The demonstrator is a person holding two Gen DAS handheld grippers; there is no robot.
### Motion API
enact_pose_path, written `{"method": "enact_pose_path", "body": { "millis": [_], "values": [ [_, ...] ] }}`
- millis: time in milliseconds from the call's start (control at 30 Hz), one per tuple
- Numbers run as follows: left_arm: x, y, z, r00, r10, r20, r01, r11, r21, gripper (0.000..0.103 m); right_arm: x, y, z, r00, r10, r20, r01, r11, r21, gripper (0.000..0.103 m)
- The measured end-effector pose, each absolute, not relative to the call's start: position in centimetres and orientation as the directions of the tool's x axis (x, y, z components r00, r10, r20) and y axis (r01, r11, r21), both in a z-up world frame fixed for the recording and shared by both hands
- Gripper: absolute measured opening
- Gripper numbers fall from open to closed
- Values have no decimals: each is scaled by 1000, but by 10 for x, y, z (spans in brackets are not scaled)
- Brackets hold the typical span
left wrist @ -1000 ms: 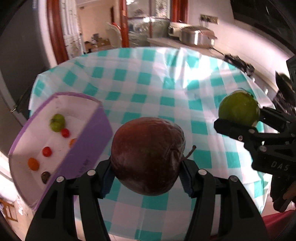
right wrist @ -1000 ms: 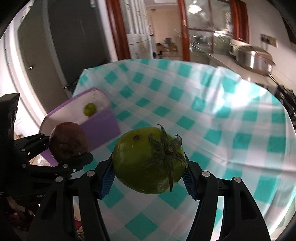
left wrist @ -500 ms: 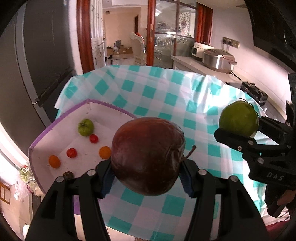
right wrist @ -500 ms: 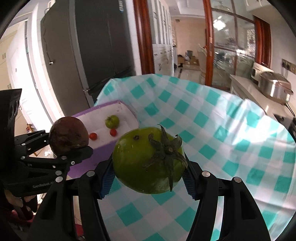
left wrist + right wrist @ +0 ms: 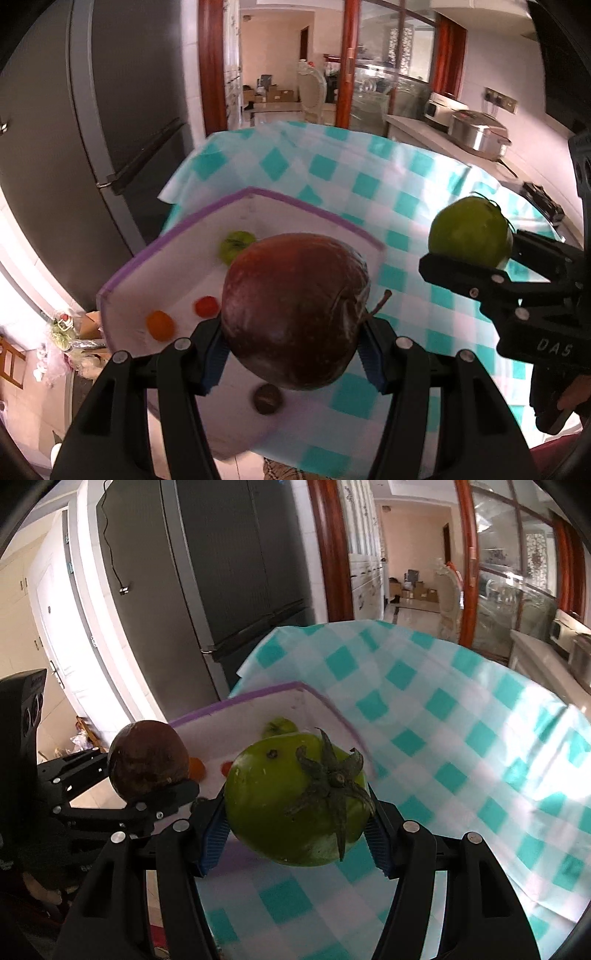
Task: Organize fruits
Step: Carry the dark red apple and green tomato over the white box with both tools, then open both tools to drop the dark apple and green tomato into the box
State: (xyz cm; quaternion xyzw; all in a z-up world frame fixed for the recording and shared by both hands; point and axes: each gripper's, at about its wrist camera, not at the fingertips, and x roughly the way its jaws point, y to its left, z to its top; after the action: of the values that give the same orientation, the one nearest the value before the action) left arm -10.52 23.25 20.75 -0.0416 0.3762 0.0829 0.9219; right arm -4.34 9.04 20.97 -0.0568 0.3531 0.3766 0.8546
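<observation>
The left gripper (image 5: 295,347) clamps a dark red apple (image 5: 295,310) and the right gripper (image 5: 295,827) a green tomato (image 5: 295,797), both carried above the purple-edged box (image 5: 303,210) on the checked desk (image 5: 406,192), likely to join the small fruits (image 5: 205,305) inside.

"DAS" on the right gripper (image 5: 476,254) body

Table, teal-checked cloth (image 5: 369,184); purple-rimmed white box (image 5: 177,266) near edge.
</observation>
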Motion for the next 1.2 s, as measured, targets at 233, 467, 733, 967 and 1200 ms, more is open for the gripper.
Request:
{"method": "enact_pose_path", "body": {
  "millis": [233, 467, 733, 967, 1200],
  "values": [
    [-83, 308, 188, 645, 137, -752, -238, 971, -28, 60, -6, 153, 191, 419, 586, -694, -673, 714, 196, 62],
    [-44, 359, 154, 546, 116, -830, -273, 961, -45, 60, 30, 206, 161, 355, 506, -786, -680, 717, 154, 62],
    [1, 349, 99, 355, 35, -934, -129, 992, -12, 60, 72, 257, 87, 204, 273, -940, -673, 737, 68, 62],
    [26, 342, 71, 203, -7, -979, -72, 997, -22, 60, 93, 277, 59, 96, 139, -986, -688, 725, 35, 62],
    [34, 344, 57, 167, 12, -986, -82, 997, -1, 60, 98, 280, 44, 18, 70, -997, -682, 730, 39, 62]
  ]
}}
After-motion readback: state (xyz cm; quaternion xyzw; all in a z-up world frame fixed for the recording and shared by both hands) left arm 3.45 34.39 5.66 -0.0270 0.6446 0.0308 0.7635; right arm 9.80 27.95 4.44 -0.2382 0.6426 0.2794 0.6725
